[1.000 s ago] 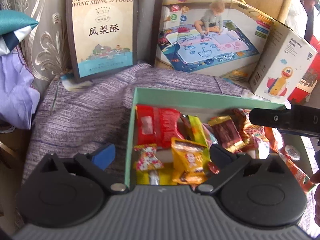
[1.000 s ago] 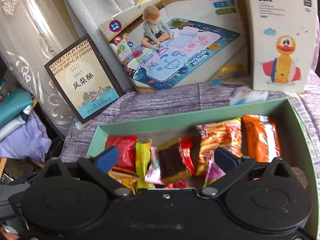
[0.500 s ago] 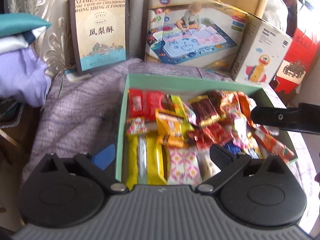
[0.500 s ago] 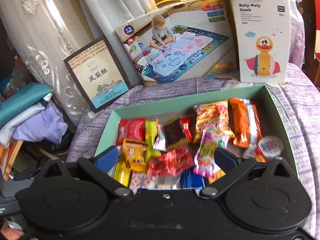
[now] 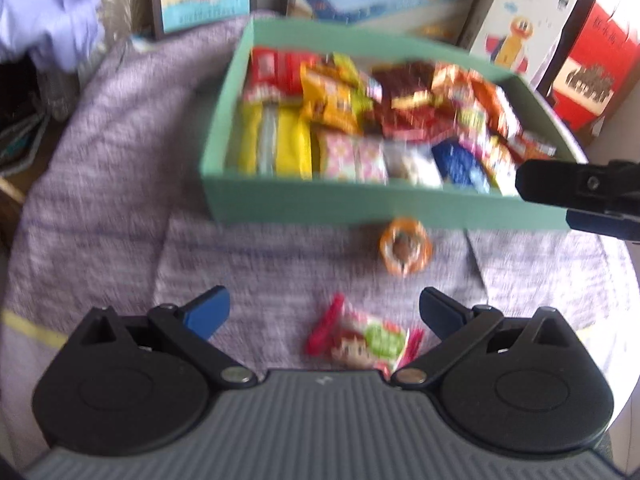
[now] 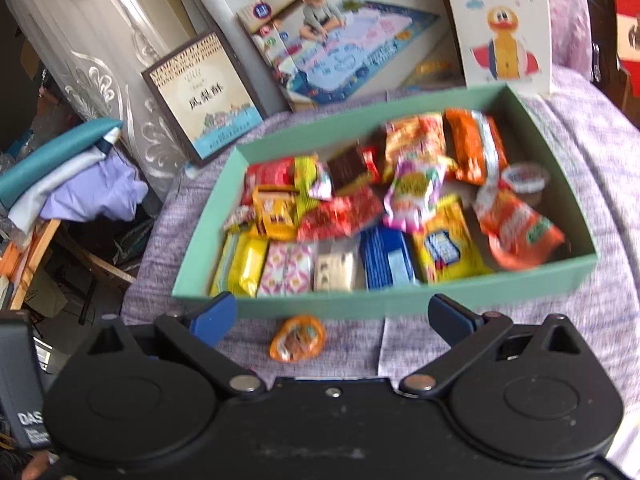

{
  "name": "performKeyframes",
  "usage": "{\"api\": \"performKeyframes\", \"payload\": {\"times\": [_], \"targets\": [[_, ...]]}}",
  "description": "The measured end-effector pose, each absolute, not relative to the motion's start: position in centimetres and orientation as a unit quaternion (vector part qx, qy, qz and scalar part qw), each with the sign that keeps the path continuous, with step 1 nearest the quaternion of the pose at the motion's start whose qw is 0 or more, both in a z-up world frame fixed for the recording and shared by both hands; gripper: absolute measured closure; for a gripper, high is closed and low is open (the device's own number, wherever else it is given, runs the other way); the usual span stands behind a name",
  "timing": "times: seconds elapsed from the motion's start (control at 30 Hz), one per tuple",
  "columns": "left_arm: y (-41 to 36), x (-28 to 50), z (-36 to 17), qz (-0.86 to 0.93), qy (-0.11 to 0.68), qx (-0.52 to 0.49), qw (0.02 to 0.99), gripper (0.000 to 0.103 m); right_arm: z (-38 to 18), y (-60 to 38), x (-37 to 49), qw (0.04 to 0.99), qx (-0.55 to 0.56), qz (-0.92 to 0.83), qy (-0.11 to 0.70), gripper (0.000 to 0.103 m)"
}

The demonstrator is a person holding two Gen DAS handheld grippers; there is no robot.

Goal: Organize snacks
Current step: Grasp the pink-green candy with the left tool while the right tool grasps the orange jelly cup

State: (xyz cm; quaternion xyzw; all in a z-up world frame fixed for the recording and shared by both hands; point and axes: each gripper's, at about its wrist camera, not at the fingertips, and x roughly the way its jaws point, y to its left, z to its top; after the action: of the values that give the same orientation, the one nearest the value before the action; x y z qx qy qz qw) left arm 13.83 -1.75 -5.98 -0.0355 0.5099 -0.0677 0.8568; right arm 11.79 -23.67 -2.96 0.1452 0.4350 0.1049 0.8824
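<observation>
A mint green box full of several wrapped snacks sits on a purple cloth; it also shows in the right wrist view. A round orange snack lies on the cloth just in front of the box, seen too in the right wrist view. A red and green candy pack lies nearer, between the fingers of my left gripper, which is open and empty. My right gripper is open and empty, above the orange snack; its side shows in the left wrist view.
A toy mat box, a duck toy box and a pastry box stand behind the green box. Folded clothes lie at the left. A red box stands at the right.
Both grippers have pulled back from over the box toward the near side. The box's front wall and two loose snacks on the cloth have come into view.
</observation>
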Motion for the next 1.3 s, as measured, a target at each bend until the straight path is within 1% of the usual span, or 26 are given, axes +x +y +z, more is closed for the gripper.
{"api": "performKeyframes", "payload": {"times": [0.27,0.43,0.5,0.53,0.57,0.6,0.67,0.8,0.87,0.93,1.0,1.03,1.07,1.13,1.2,1.27,1.3], "targets": [[-2.7,14.2,-7.9,-0.031,0.524,-0.037,0.85,0.0,-5.4,-23.6,10.6,0.87,0.151,0.092,0.461,0.0],[-3.1,13.3,-8.5,-0.035,0.516,0.014,0.856,0.0,-6.0,-22.8,10.8,0.869,0.144,0.09,0.465,0.0],[-2.8,12.8,-8.7,-0.035,0.514,0.034,0.857,0.0,-6.2,-22.2,10.9,0.869,0.139,0.094,0.465,0.002],[-2.6,12.6,-8.7,-0.036,0.511,0.039,0.858,0.0,-6.3,-21.8,11.0,0.869,0.135,0.097,0.466,0.007],[-2.2,12.4,-8.7,-0.038,0.51,0.039,0.859,0.0,-6.5,-21.4,11.2,0.869,0.131,0.099,0.468,0.01],[-1.7,12.2,-8.6,-0.037,0.51,0.038,0.859,0.0,-6.6,-21.0,11.4,0.869,0.127,0.101,0.468,0.01],[-0.7,12.2,-8.6,-0.03,0.509,0.033,0.859,0.0,-6.8,-20.0,12.0,0.87,0.114,0.103,0.468,0.019],[1.0,12.4,-8.5,-0.025,0.504,0.016,0.863,0.0,-7.5,-18.3,13.2,0.871,0.102,0.103,0.469,0.021],[1.3,12.4,-8.4,-0.029,0.503,0.014,0.864,0.0,-7.8,-17.5,13.8,0.87,0.096,0.108,0.472,0.031],[1.6,12.4,-8.4,-0.035,0.502,0.01,0.864,0.0,-8.1,-16.5,14.1,0.869,0.082,0.114,0.474,0.034],[2.0,12.4,-8.3,-0.041,0.5,0.002,0.865,0.0,-8.4,-15.7,14.2,0.867,0.069,0.12,0.478,0.043],[2.1,12.3,-8.2,-0.042,0.5,-0.001,0.865,0.0,-8.7,-15.4,14.1,0.866,0.062,0.122,0.48,0.054],[2.2,12.2,-8.2,-0.043,0.499,-0.003,0.866,0.0,-8.8,-15.1,14.0,0.869,0.048,0.121,0.477,0.058],[2.3,12.2,-8.2,-0.043,0.498,-0.006,0.866,0.0,-8.8,-14.6,13.6,0.874,0.025,0.124,0.469,0.06],[2.1,12.2,-8.2,-0.041,0.499,-0.003,0.866,0.0,-8.7,-14.9,13.5,0.874,0.026,0.124,0.469,0.06],[1.9,12.1,-8.1,-0.045,0.499,-0.006,0.865,0.002,-8.7,-15.7,13.2,0.875,0.035,0.114,0.469,0.06],[1.7,12.1,-8.1,-0.047,0.499,-0.008,0.865,0.004,-8.7,-16.3,13.0,0.875,0.042,0.107,0.471,0.06]]}}
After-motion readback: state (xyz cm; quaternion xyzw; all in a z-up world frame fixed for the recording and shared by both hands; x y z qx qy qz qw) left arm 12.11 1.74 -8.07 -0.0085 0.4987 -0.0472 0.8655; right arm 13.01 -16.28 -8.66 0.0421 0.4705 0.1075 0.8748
